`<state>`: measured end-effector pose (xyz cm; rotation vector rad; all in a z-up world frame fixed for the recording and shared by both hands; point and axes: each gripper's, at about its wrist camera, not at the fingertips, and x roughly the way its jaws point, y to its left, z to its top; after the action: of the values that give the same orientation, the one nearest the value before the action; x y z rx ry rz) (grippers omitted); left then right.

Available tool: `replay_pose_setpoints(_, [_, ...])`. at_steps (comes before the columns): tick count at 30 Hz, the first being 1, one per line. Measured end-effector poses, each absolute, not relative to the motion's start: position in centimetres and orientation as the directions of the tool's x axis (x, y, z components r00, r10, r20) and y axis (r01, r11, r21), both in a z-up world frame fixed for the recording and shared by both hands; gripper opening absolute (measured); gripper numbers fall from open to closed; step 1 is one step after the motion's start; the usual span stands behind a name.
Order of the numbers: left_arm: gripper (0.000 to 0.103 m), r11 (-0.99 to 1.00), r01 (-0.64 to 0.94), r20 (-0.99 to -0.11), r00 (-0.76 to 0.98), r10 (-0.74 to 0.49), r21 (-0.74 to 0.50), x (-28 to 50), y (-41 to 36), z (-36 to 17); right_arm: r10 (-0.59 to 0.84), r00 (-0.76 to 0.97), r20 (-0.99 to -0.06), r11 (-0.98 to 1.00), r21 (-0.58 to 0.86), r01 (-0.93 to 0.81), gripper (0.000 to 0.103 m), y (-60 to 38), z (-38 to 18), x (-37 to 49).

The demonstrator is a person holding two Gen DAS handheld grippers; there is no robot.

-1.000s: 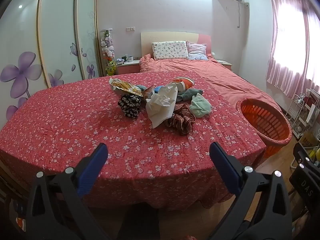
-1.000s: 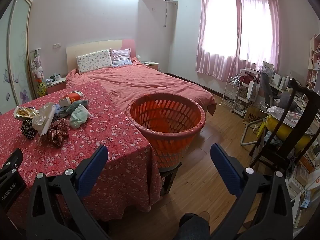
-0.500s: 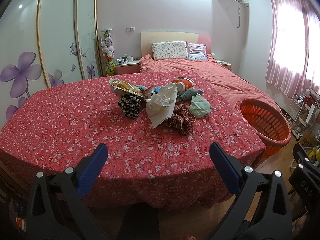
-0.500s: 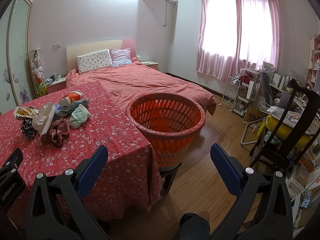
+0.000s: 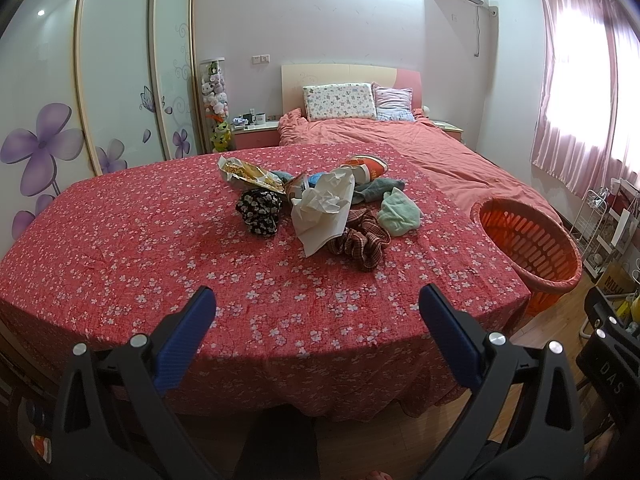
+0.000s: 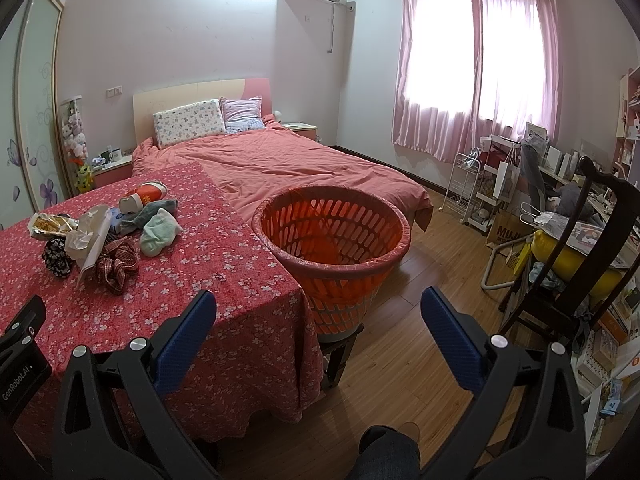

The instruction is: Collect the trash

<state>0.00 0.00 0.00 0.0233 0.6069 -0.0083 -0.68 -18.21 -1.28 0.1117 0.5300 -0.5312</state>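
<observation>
On floral table, trash pile, orange basket

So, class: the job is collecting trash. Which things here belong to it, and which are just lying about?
Job:
crumpled paper
snack bag
cup
basket

Lying about:
scrunchies
green cloth
pillows
chair

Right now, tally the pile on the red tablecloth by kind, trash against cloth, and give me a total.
Trash: 4: snack bag, crumpled white paper, orange-and-white cup, small blue-and-white packet, half hidden.
Cloth: 4: black floral piece, checked red piece, mint green piece, grey-blue piece.
Total: 8 that show; more may lie underneath.
</observation>
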Motion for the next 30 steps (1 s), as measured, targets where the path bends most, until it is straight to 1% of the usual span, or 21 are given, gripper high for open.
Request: replay_pose_setpoints(30, [0.099, 1.0, 0.015, -0.569, 0.822, -0.001, 0.019, 0.0, 0.01, 0.0, -0.454, 0.731, -0.51, 0.859, -0.03, 0.512, 0.101, -18.67, -1.47, -0.87])
